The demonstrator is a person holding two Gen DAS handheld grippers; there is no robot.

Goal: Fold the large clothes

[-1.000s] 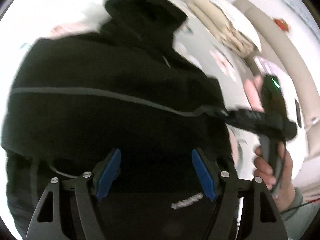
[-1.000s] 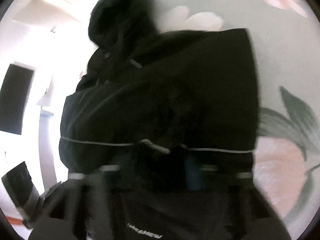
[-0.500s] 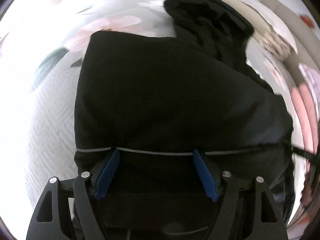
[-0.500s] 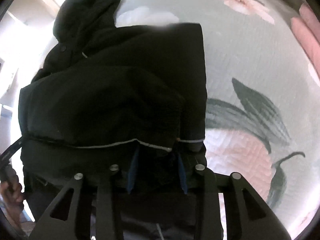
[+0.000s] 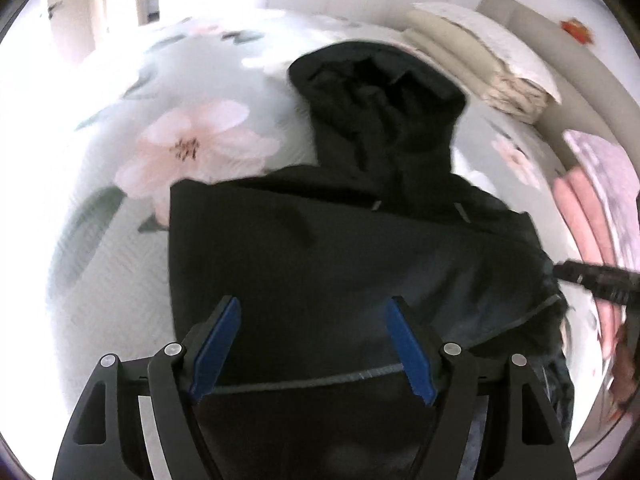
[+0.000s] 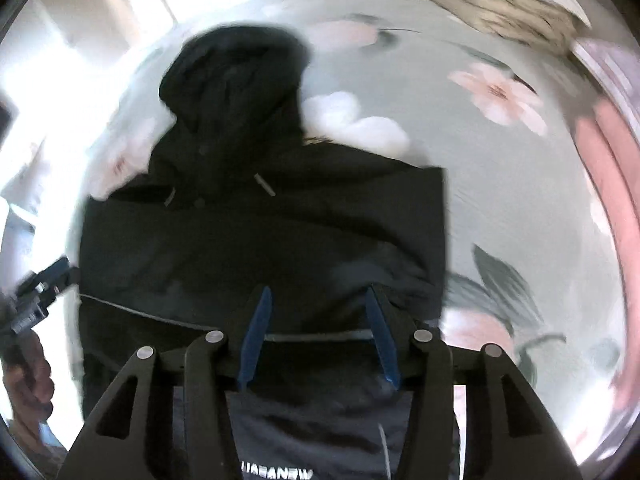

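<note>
Floral bedspread (image 5: 100,264) under black jacket (image 5: 320,248), hood (image 5: 380,96) at 12 o'clock | left gripper (image 5: 312,344): jaws spread, released, above jacket hem | right gripper (image 6: 318,334): jaws just been opening, released, jacket below | bedding stack (image 5: 492,68) at 1 o'clock

jacket (image 5: 320,248): black, thin grey reflective trim
bedspread (image 5: 120,264): pale green, pink blossoms, dark green leaves
gripper pads (image 5: 214,346): blue
folded bedding (image 5: 492,64): cream
</note>
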